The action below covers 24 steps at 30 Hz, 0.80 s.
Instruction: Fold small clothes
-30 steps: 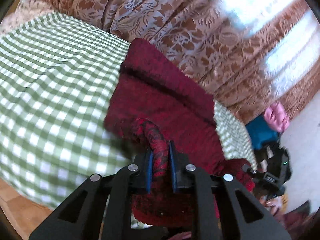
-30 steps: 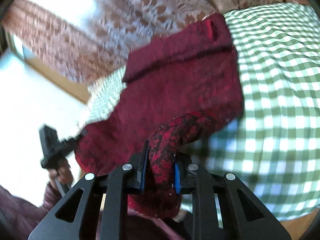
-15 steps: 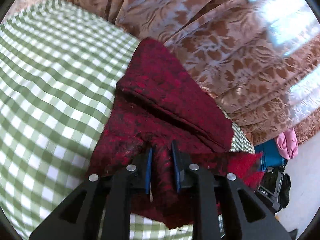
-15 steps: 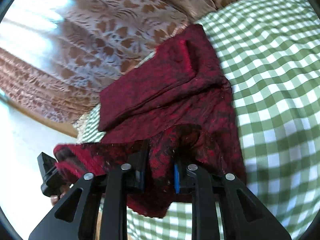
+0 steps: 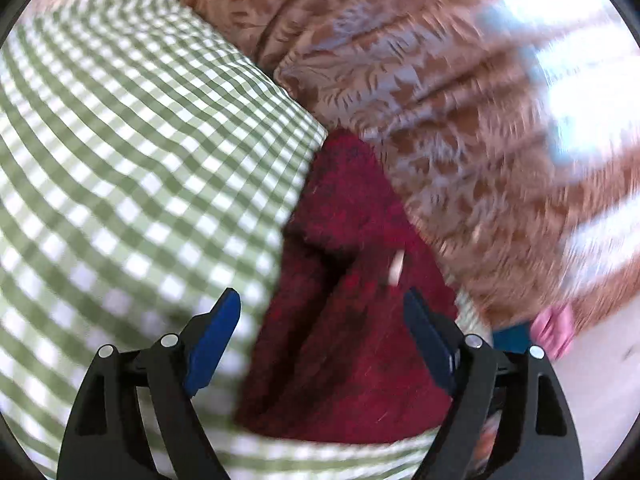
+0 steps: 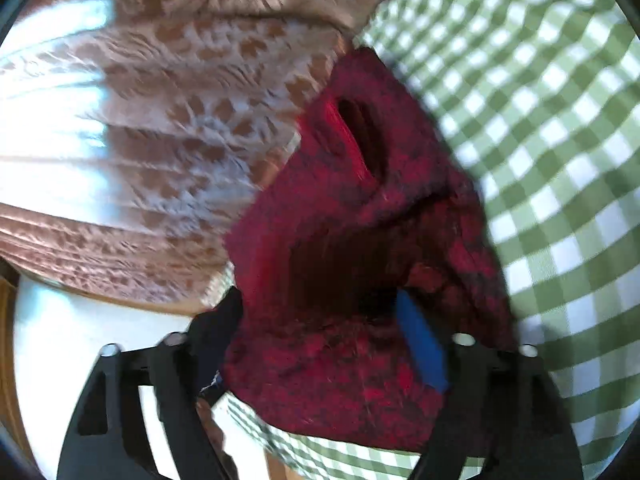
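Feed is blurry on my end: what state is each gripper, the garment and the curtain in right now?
left gripper: open, holding nothing
right gripper: open, garment bunched between its fingers
red garment: folded over, lying on the checked cloth
curtain: drawn shut, backlit

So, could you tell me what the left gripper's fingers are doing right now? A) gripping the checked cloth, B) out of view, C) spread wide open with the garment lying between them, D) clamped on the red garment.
C: the left gripper has its blue fingers set far apart, and the red garment lies loose on the checked cloth between them.
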Tool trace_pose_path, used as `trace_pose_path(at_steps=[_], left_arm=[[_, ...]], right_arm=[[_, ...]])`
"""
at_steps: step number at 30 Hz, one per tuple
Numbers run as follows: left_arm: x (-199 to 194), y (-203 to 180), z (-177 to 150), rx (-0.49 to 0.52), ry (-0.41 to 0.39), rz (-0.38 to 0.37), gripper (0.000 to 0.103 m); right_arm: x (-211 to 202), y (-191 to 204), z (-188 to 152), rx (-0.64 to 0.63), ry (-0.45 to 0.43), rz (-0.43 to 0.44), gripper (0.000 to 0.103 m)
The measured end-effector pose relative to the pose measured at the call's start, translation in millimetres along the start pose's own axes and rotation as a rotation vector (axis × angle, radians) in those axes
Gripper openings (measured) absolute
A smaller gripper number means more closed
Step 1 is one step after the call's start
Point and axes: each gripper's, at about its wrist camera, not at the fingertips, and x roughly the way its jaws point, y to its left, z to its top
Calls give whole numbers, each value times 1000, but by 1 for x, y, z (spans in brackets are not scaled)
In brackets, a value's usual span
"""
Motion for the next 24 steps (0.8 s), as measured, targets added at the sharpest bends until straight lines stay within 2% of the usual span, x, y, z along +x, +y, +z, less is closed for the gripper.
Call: trace_pose_path(at_steps=[4, 5, 8, 9, 10, 11, 13, 14, 16, 18, 21, 24], left_arm=[[-7, 12, -33, 100, 45, -10, 82], [-4, 14, -44, 120, 73, -11, 82], [3, 12, -56, 143, 81, -7, 77], [7, 10, -58, 152, 86, -6, 75], [11, 7, -59, 163, 94, -2, 68], [15, 5, -59, 173, 99, 18, 63], [26, 3, -59, 193, 123, 68, 48], [30, 4, -59, 185, 137, 88, 42], [27, 3, -60, 175, 134, 87, 35], [21, 2, -64, 178, 134, 87, 31], [9, -4, -74, 185, 136, 82, 29], [-1, -10, -87, 187, 150, 79, 29]], right_arm=[[-27, 5, -11, -109, -22, -94, 90], [-31, 3, -17, -137, -17, -118, 90], [-34, -6, -38, -221, 16, -204, 88], [-33, -9, -44, -246, 24, -226, 83], [-29, -12, -51, -274, 34, -258, 79], [-25, -15, -54, -287, 40, -278, 71], [-17, -18, -59, -323, 36, -322, 64], [-11, -17, -61, -357, 31, -352, 57], [-7, -17, -61, -369, 34, -380, 48], [-12, -17, -59, -354, 43, -373, 34], [-23, -8, -65, -386, 50, -380, 28], [-40, -3, -73, -409, 58, -380, 27]])
